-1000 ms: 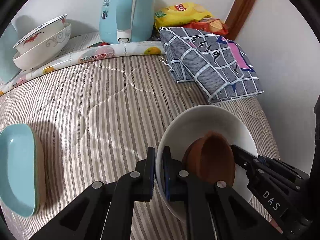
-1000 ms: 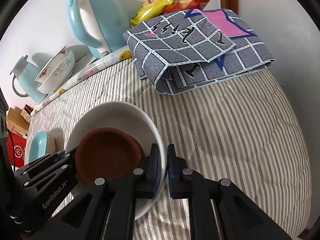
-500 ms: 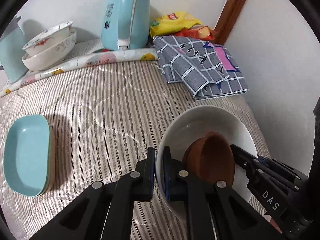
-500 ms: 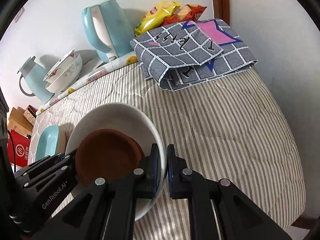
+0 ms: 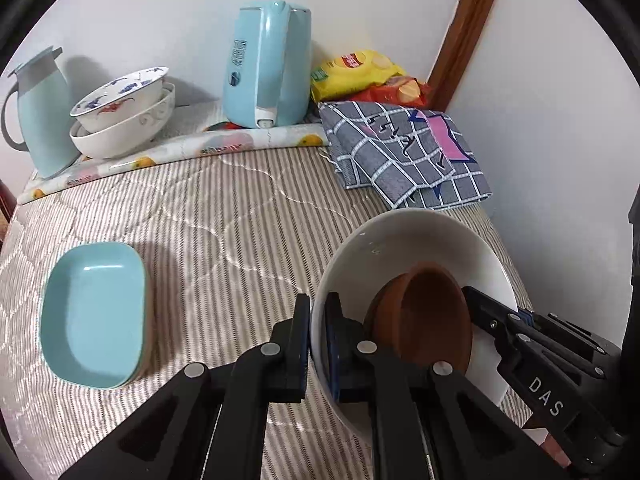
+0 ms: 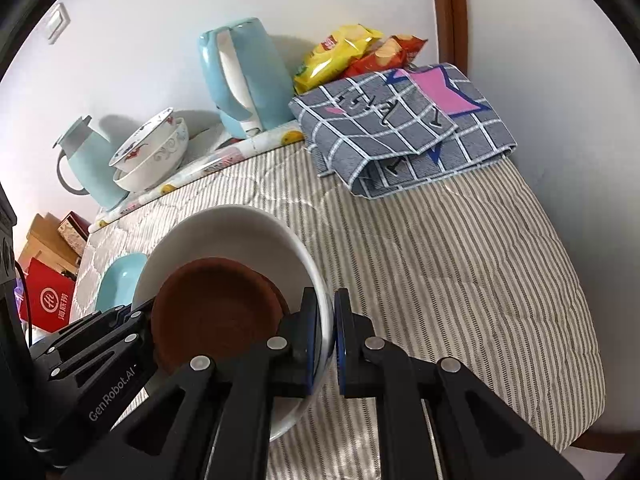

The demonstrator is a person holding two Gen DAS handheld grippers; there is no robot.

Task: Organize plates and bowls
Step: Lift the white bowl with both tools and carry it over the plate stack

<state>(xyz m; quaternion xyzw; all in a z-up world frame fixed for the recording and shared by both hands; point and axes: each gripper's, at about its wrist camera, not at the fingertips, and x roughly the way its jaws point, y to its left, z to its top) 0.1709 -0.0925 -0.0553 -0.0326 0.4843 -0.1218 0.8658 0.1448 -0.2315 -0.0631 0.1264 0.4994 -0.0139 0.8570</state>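
A large white bowl hangs above the striped table, with small brown dishes nested inside it. My left gripper is shut on the bowl's left rim. The right gripper is shut on the opposite rim, and it shows in the left wrist view too. A stack of light blue rectangular dishes lies on the table at the left. Two patterned white bowls are stacked at the back.
A light blue kettle and a blue jug stand by the back wall on a fruit-print mat. A grey checked cloth and snack bags lie at the back right. The table's right edge is close.
Both grippers have risen with the white bowl between them. The table has dropped away and more of it shows, including the whole blue dish stack and the jug.
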